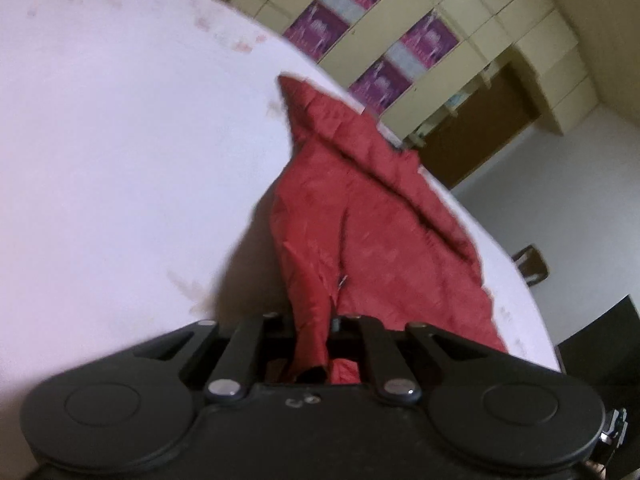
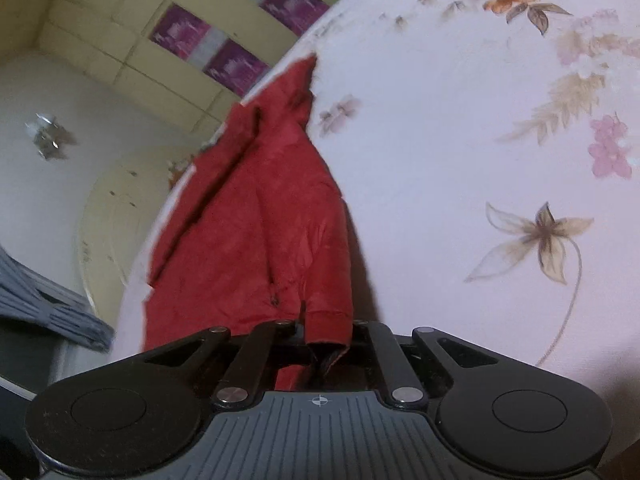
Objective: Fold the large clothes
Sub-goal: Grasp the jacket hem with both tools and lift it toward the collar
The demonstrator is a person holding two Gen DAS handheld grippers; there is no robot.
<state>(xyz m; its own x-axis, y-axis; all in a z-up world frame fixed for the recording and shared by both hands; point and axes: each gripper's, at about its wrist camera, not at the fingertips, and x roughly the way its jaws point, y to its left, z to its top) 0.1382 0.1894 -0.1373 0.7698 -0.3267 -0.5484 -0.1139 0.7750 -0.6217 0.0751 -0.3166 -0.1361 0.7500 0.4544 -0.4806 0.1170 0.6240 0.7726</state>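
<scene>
Currently, left gripper (image 1: pixel 314 344) and right gripper (image 2: pixel 326 344) are each clamping fabric of the red jacket (image 1: pixel 360 216) lying on the floral bedsheet (image 2: pixel 460 152).

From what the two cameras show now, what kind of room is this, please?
Probably a home bedroom: the red jacket lies on a floral bedsheet, with cream wardrobe doors bearing purple panels behind. I cannot be sure.

At bottom centre, the left gripper (image 1: pixel 314 344) is clamped on a fold of a red jacket (image 1: pixel 360 208), which stretches toward the upper middle across a white bedsheet (image 1: pixel 120 140). Purple-tiled wall (image 1: pixel 368 36) fills the upper right.
</scene>
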